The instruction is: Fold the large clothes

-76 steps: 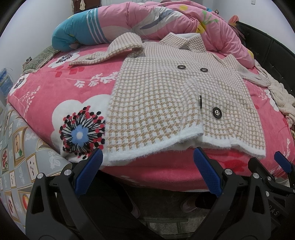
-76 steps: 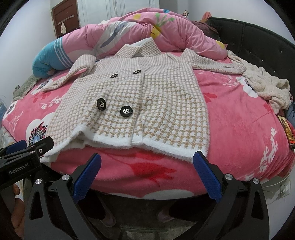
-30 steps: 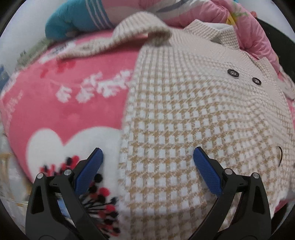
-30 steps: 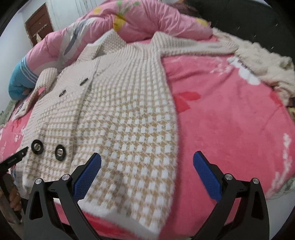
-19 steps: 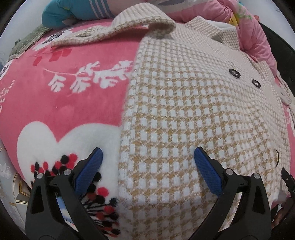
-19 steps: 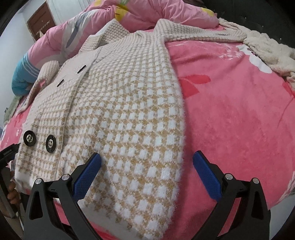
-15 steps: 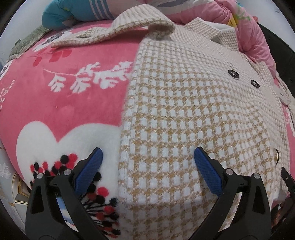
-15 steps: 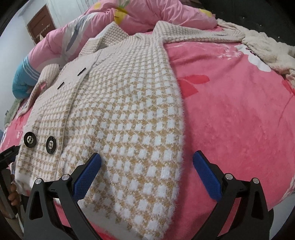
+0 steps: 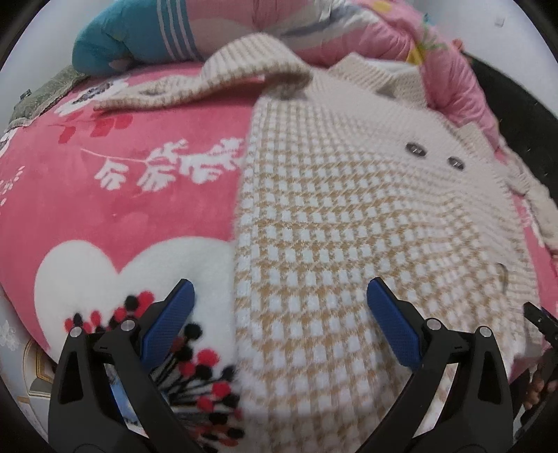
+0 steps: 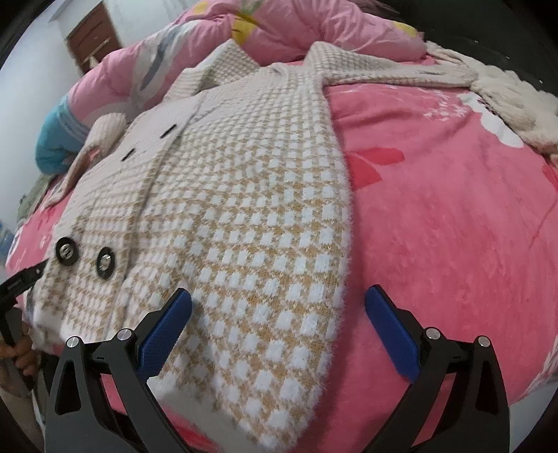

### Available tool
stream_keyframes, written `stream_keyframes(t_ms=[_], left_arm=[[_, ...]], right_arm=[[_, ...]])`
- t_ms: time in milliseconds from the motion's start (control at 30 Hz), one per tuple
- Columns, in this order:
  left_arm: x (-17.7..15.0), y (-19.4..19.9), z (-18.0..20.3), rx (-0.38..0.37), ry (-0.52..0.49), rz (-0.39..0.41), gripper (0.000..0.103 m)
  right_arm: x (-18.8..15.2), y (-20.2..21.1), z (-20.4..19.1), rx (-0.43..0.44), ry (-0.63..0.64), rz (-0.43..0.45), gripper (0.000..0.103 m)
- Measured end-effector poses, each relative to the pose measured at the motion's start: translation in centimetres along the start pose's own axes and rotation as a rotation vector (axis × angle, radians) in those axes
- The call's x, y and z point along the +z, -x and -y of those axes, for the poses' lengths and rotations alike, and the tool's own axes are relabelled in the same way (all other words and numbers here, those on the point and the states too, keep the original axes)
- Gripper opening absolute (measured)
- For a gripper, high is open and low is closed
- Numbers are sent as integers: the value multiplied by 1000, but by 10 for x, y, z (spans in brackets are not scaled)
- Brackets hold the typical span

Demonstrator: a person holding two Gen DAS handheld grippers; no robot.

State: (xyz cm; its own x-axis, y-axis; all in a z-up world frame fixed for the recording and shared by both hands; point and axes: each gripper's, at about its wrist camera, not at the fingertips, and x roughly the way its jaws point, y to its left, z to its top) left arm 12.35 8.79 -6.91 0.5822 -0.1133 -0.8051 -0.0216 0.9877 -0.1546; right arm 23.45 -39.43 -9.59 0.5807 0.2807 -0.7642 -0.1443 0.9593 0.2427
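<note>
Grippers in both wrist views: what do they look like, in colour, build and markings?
Both match: the left gripper and right gripper have matte black angular fingers with triangular cut-outs, silver screw heads, and textured blue pads. White lettering, unreadable, marks the left gripper's body seen in the right wrist view. No cables or sleeves show.

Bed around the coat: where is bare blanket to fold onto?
Bare pink blanket lies between the coat and the cream knit, and left of the coat up to its sleeve. The head end is crowded with the quilt.
</note>
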Motion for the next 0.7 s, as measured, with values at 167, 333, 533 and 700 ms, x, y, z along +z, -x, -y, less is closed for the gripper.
stream_keyframes(t_ms=[167,333,533,700], left_arm=[[-19,28,-10,-81,20,76,95],[-27,28,-16,-148,54,70,69],[-10,7,-19,-183,91,52,43],[-14,9,-25,-245,117,22,32]], right_arm=[[-2,13,9,111,-17,-12,88],[2,11,23,153,-78,-39,62],[10,-3,42,188,-176,-51,46],[-6,9,40,216,-176,-92,37]])
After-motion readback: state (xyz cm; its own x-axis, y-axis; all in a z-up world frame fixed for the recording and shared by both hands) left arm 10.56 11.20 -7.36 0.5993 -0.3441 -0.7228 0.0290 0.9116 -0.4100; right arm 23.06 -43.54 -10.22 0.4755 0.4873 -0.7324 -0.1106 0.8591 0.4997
